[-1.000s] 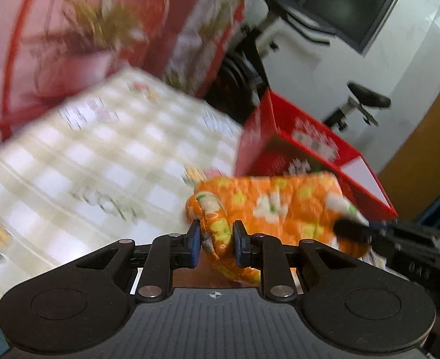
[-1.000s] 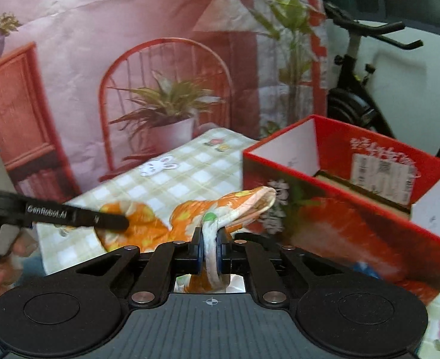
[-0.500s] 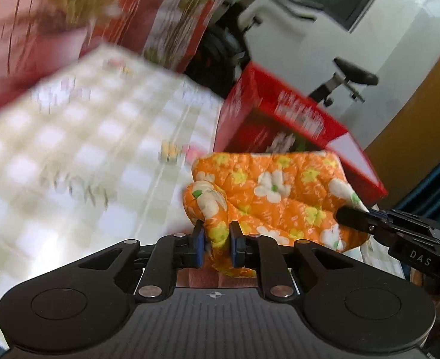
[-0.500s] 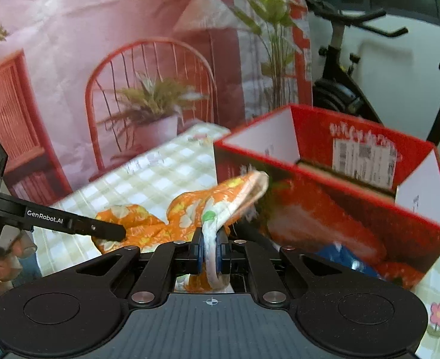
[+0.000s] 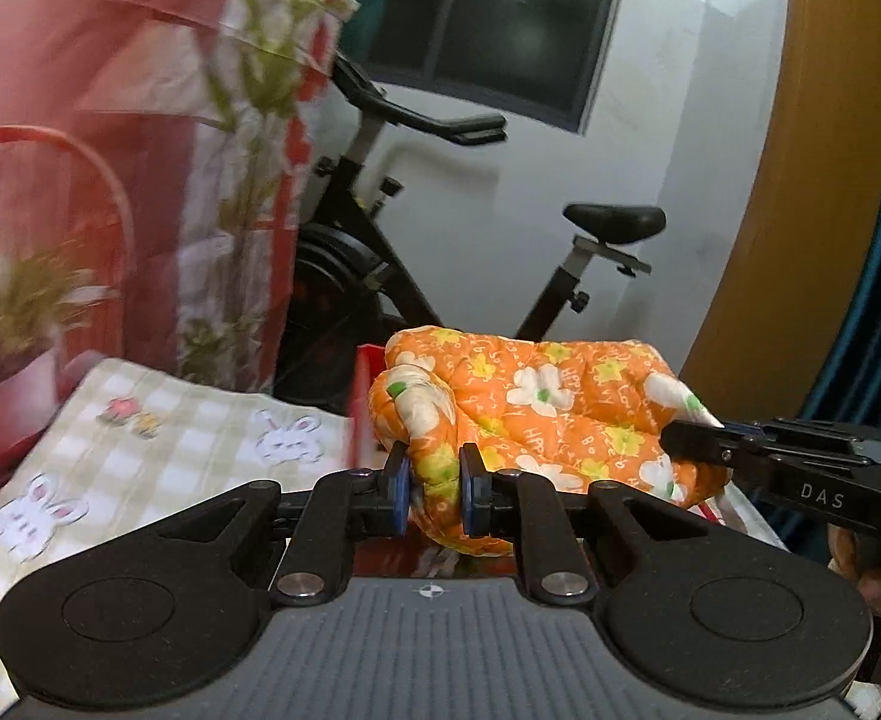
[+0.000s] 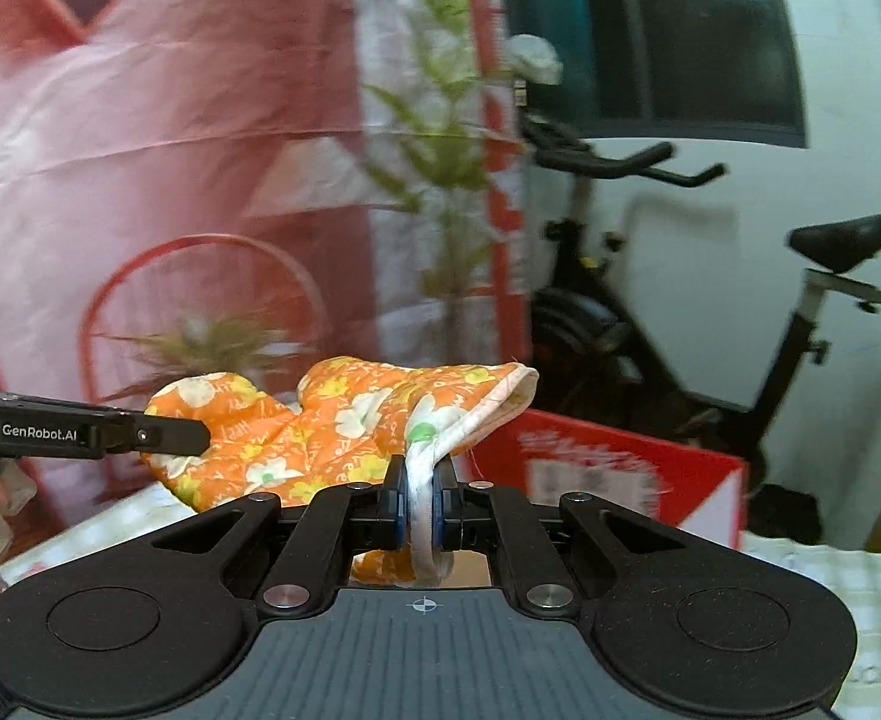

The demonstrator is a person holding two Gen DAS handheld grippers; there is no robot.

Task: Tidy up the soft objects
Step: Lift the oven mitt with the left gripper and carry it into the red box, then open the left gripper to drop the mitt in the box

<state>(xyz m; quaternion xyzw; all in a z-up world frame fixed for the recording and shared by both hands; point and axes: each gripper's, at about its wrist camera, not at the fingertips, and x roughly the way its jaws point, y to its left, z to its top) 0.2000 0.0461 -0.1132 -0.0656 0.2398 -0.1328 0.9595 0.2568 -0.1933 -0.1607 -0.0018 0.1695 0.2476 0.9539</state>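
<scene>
Our orange mitt hides most of the red box; left claw and right claw clamp it above the checked tabletop, exercise bike behind.

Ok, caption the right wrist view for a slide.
Right gripper and left gripper hold a floral orange mitt above the red box.

A red box and an exercise bike stand ahead; above them is open.

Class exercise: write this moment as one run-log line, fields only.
left gripper: shut on orange mitt | right gripper: shut on mitt cuff | mitt: held off checked cloth | red box: behind
</scene>
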